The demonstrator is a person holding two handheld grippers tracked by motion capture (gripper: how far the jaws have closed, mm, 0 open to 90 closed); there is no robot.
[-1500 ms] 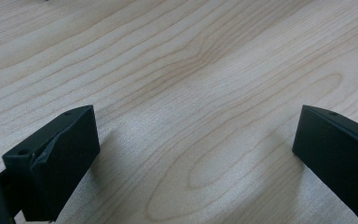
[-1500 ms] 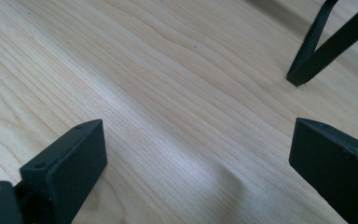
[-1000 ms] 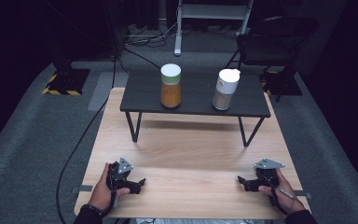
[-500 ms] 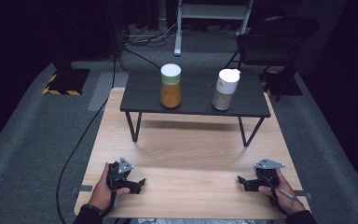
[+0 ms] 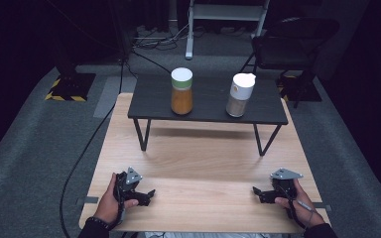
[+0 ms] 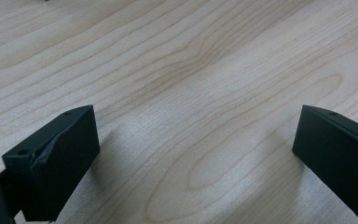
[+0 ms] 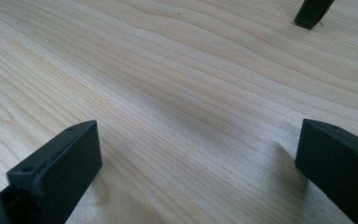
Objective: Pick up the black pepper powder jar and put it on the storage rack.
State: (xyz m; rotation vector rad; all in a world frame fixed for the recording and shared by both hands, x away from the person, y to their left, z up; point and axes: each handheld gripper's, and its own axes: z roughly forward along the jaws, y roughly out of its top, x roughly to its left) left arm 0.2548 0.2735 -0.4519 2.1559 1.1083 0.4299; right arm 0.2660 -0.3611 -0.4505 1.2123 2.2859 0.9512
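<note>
Left gripper: rests low on the wooden table at the near left edge, held in the person's left hand; its fingers are spread wide with nothing but bare wood grain between them.
Right gripper: rests at the near right edge in the right hand; its fingers are likewise released, wide apart and empty.
Pointing: each gripper aims inward, toward the middle of the table, not toward the jars.
Things nearest: an orange-filled jar with a white lid and a pale jar with a white cap, both upright on a small black raised shelf at the far end.
Key relation: the jars lie forward and above finger level, well apart from both grippers. The orange-filled jar sits slightly left of centre, so the left gripper is nearer; the pale jar is nearer the right. Their long axes are vertical, so a level, side-on approach seems fitting.
Hard to tell: the contents of the pale jar and its label. The right gripper view catches a dark shelf leg at its top edge.
</note>
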